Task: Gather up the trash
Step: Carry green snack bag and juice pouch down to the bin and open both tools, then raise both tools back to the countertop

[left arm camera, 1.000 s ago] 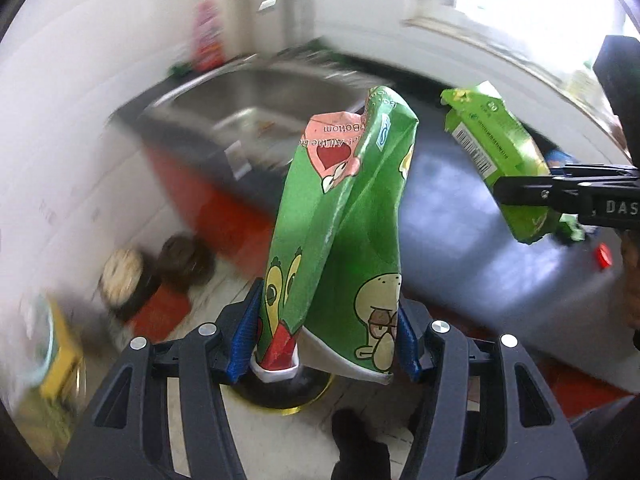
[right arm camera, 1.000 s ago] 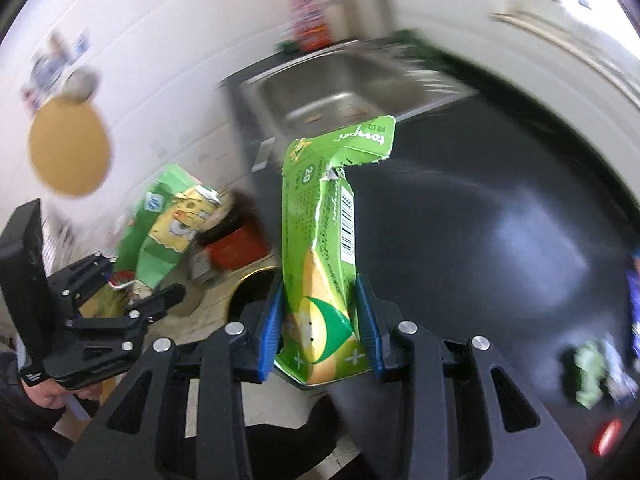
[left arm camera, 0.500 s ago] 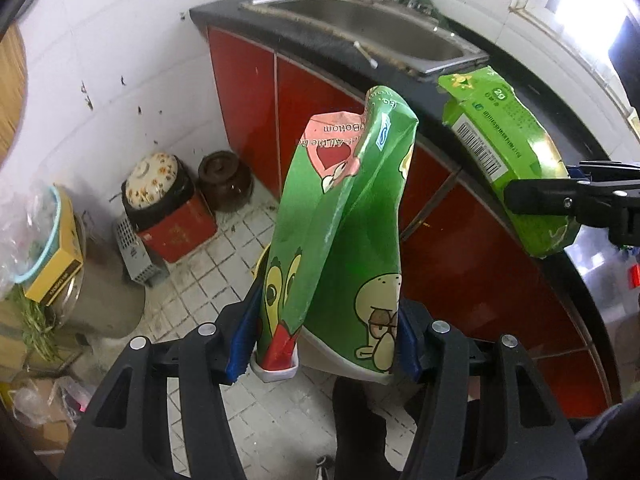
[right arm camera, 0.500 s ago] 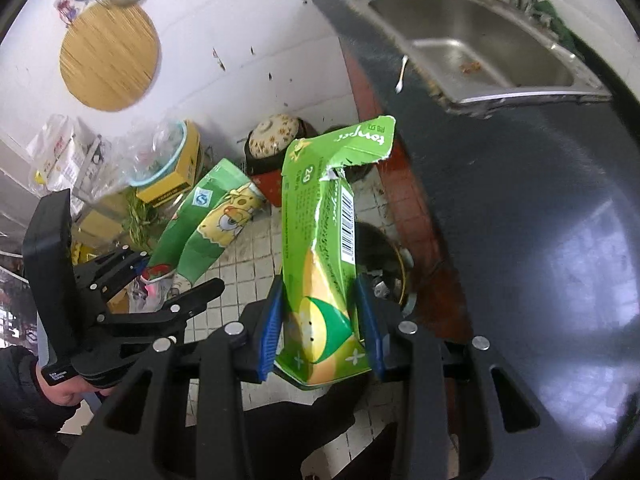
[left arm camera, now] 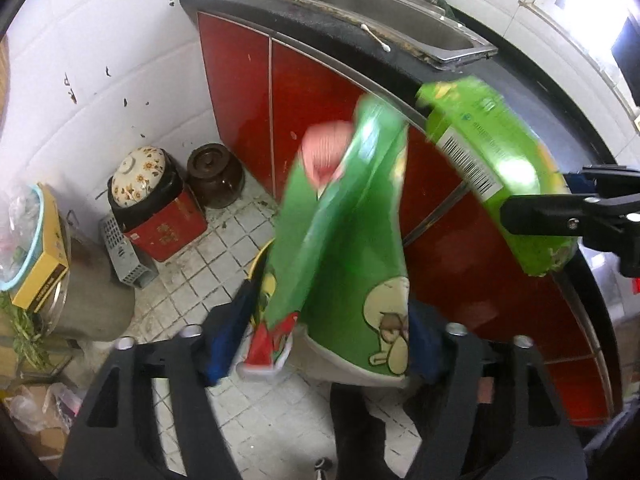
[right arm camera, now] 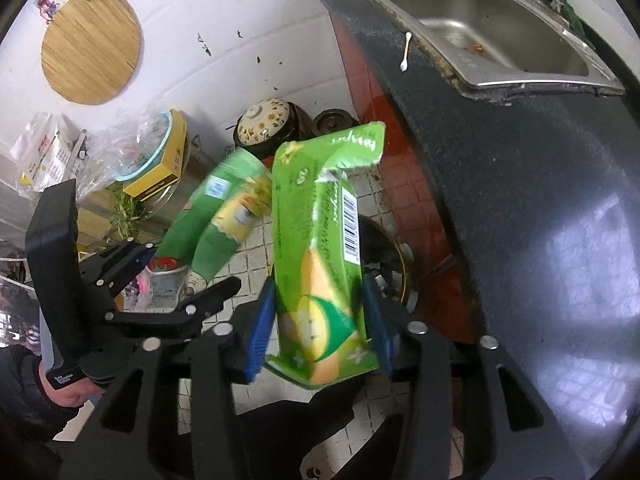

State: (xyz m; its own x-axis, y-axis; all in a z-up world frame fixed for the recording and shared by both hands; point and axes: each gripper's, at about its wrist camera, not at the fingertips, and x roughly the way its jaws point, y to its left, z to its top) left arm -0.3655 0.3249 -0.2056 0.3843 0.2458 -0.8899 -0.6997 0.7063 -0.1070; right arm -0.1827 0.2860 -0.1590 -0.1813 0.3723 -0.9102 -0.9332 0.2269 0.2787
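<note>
My left gripper [left arm camera: 328,340] has its jaws spread; a green cartoon snack bag [left arm camera: 340,240], blurred, stands loose between them over the floor. It also shows in the right wrist view [right arm camera: 216,224], above the left gripper [right arm camera: 176,276]. My right gripper [right arm camera: 320,328] has its jaws parted beside a light green barcode packet [right arm camera: 324,264], which looks blurred and tilted. The packet [left arm camera: 492,168] and right gripper [left arm camera: 560,212] show at right in the left wrist view. A dark bin with a yellow rim [right arm camera: 388,268] sits on the floor below both bags.
A black counter [right arm camera: 520,184] with a steel sink [right arm camera: 480,20] and a cotton swab [right arm camera: 405,52] runs along the right over red cabinets [left arm camera: 320,92]. Pots [left arm camera: 140,176], a red box [left arm camera: 168,228] and a yellow box [left arm camera: 40,280] stand on the tiled floor at left.
Both grippers have opened their jaws and both bags now look blurred and loose. The view has swung from the counter down to the floor and bin.
</note>
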